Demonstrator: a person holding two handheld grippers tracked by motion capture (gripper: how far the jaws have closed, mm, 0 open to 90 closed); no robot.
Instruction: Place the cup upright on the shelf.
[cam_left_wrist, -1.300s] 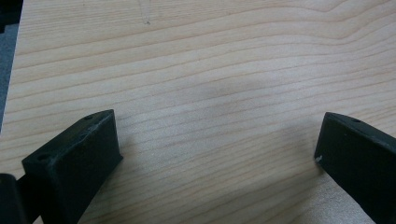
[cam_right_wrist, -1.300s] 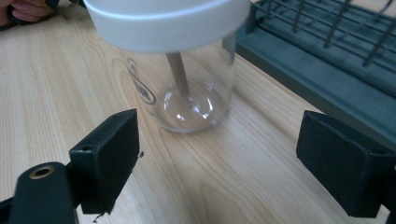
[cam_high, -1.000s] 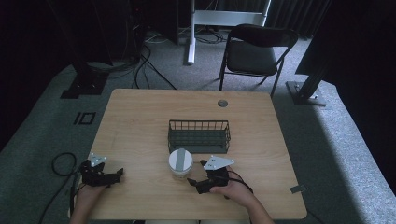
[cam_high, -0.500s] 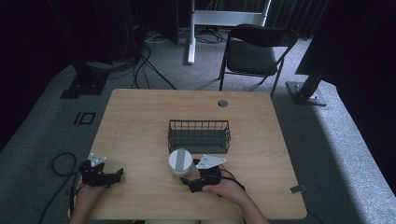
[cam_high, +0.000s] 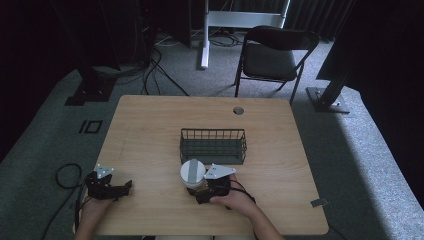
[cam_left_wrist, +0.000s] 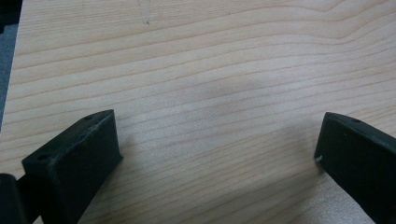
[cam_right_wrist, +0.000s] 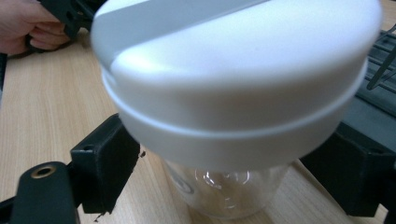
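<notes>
One clear jar (cam_right_wrist: 229, 186) with a white lid (cam_high: 191, 171) stands upright near the wire basket (cam_high: 213, 146), straddled by the right gripper (cam_high: 200, 192), grip unclear; left gripper (cam_left_wrist: 215, 154) released.

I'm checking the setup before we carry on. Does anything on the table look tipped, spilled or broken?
Nothing stands out. The clear jar with its white lid stands upright between the open right tongs, next to the upright wire basket. The left tongs are open over bare, dry table.
</notes>
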